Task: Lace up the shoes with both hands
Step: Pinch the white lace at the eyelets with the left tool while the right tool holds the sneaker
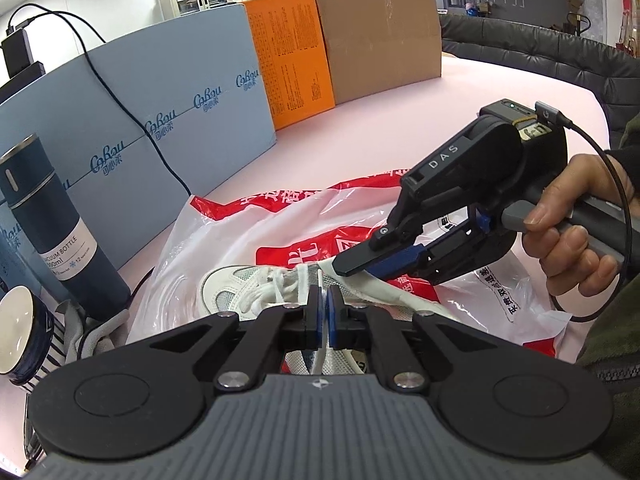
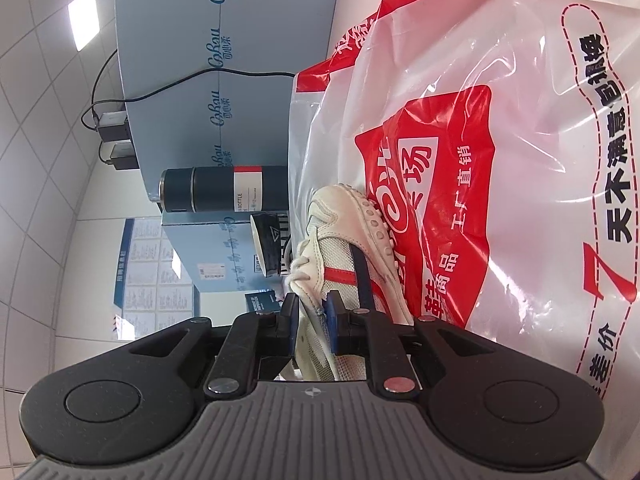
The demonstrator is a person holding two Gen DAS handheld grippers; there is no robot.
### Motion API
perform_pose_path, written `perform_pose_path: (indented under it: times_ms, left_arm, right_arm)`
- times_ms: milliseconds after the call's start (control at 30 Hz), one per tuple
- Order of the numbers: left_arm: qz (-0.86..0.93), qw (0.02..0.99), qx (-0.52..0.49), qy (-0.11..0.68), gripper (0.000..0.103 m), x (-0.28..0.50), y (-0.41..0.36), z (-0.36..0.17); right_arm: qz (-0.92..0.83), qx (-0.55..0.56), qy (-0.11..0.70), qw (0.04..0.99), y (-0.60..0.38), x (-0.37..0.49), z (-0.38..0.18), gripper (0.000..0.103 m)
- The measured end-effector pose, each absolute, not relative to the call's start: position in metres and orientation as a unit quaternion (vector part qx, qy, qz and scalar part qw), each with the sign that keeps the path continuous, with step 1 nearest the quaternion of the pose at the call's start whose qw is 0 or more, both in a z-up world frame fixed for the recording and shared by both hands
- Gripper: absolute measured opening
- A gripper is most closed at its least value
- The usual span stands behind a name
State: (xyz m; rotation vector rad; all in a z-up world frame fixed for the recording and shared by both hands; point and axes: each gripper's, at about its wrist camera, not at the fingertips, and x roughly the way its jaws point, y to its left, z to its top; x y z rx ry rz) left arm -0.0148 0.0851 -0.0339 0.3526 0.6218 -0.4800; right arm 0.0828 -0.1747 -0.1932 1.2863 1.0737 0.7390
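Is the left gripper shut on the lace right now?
Shut. The left gripper has its blue pads pressed together on a white lace of the shoe.

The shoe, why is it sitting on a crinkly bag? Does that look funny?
Yes, a bit odd. The white sneaker lies on a crumpled red-and-white plastic bag, not on the pink table. The left tongs pinch a white lace; the right tongs clamp the shoe's edge.

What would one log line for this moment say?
left gripper: shut on lace | right gripper: shut on shoe edge | shoe on bag
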Motion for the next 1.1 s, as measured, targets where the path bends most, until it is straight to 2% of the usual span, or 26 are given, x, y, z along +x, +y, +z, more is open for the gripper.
perform_pose_path:
  times_ms: [967,1100]
  left_arm:
    - [-0.226,0.907,0.175,0.311,0.003,-0.0078,0.0796,-0.0424]
    - [-0.221,0.907,0.176,0.312,0.005,-0.0071,0.0778,-0.0440]
  right_arm:
    - [0.315,0.567,0.463,0.604,-0.1735,0.0791,-0.1957,0.015]
    - [0.315,0.567,0.464,0.604,-0.1728,0.0793,-0.1954,0.015]
